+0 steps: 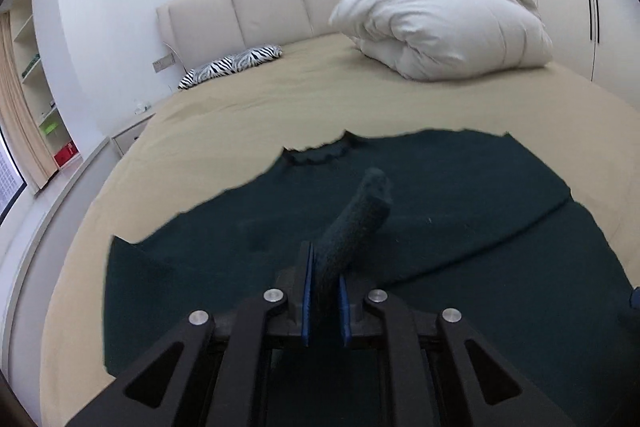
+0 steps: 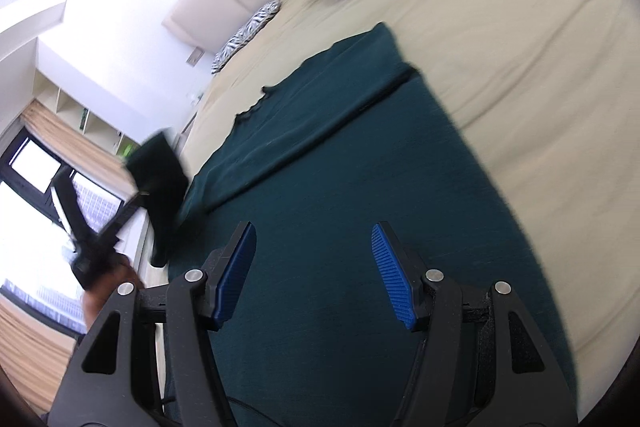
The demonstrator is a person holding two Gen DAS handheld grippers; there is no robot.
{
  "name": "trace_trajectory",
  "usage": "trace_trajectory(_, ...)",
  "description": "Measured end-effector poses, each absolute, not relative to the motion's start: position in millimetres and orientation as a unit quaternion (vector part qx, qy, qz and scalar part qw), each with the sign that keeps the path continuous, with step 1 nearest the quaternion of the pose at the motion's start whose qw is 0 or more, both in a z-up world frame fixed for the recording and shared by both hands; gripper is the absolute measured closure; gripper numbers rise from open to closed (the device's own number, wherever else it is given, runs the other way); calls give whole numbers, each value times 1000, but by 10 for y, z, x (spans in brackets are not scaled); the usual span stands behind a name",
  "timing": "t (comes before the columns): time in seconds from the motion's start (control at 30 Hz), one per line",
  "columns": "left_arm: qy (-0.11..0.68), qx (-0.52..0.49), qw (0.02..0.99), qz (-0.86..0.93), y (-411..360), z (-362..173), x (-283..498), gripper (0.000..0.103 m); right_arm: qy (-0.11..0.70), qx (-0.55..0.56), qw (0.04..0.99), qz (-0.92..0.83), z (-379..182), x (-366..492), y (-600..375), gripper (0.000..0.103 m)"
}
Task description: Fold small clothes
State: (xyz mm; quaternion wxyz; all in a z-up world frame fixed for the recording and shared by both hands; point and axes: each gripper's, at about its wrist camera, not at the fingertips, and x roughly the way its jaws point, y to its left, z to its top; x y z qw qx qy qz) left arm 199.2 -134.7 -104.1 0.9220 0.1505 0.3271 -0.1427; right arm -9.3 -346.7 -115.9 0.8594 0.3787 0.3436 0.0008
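- Bedroom scene: a wide bed [image 1: 248,115] under a tan sheet, with a padded headboard [image 1: 256,11], a zebra-print pillow [image 1: 232,65] and a heaped white duvet [image 1: 436,27] far ahead of both tools.
- Left tool [image 1: 325,291]: its blue pads are clenched on a sleeve [image 1: 356,223], a narrow strip of dark cloth that rises straight ahead from between them.
- Dark green top [image 1: 440,195]: spread flat on the bed directly beneath and ahead of the left tool, neckline at its far edge.
- Right tool [image 2: 316,277]: released, pads wide apart, hovering just above the top's body.
- Likely step: folding the left sleeve inward. Next, it probably needs laying across the body and releasing.
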Motion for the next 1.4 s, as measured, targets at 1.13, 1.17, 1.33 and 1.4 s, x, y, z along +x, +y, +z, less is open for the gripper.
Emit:
trace_trajectory(1.13, 369, -140, 917, -59, 984, -1043, 1535, 17, 446, 184, 871, 90, -1042, 1951, -2277, 97)
trace_trajectory(1.17, 365, -141, 919, -55, 1005, -1014, 1584, 17, 428, 163, 883, 98, -890, 1931, -2243, 97)
trace_trajectory(1.33, 342, -141, 929, -19, 1213, -880, 1909, 17, 361, 96, 923, 91, -407, 1943, -2306, 97)
trace_trajectory(1.4, 345, -148, 927, -21, 1244, -887, 2078, 17, 365, 102, 922, 77, -480, 2090, -2499, 97)
